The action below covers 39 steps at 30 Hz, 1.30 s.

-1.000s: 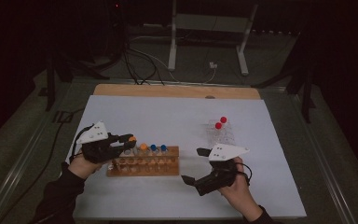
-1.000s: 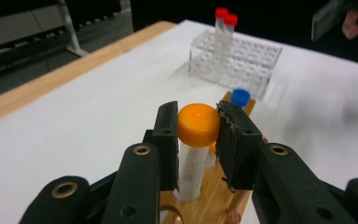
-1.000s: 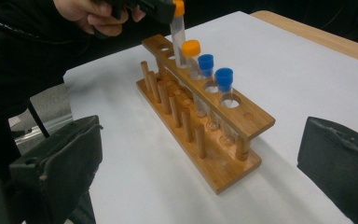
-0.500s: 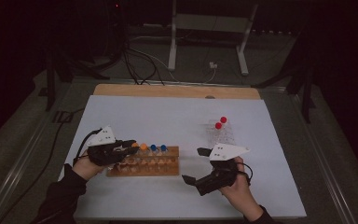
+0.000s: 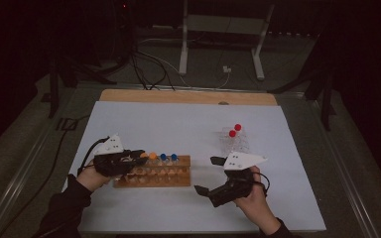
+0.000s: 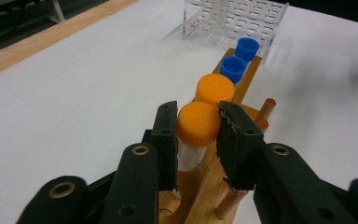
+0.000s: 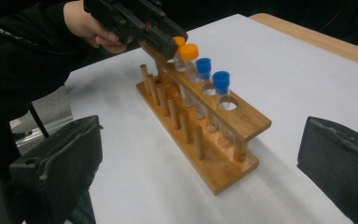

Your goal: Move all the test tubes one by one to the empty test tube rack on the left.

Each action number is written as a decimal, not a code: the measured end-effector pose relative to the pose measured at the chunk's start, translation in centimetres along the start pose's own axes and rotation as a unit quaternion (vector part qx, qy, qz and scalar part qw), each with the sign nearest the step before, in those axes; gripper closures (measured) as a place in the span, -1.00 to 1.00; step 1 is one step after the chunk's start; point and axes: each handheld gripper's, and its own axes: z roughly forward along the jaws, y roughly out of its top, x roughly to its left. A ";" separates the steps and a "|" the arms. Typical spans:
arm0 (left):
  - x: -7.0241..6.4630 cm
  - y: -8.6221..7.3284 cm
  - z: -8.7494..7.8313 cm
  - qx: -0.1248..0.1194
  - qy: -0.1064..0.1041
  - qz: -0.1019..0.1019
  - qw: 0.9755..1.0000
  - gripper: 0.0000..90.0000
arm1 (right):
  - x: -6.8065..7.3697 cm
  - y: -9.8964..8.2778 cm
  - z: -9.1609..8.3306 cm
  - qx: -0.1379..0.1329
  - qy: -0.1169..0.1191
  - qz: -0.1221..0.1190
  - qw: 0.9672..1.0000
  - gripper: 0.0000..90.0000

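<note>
Left claw [image 6: 198,135] came onto orange-capped tube [image 6: 198,123]; jaws just easing open.

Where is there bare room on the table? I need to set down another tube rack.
The white mat is bare between its far wooden edge and the wooden rack, and along the near edge. It is crowded at the rack's end, where the left gripper sits around an orange-capped tube, and by the clear rack near the right gripper.

From above, my room lies dark around the lit white table sheet [image 5: 188,124]; my close views are bright, edges softly blurred.
</note>
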 end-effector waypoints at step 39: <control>-2.0 2.8 -2.2 -0.063 -0.042 -0.014 0.997 -0.94 | -12.2 -3.4 -0.6 0.043 -0.218 0.107 0.969 0.09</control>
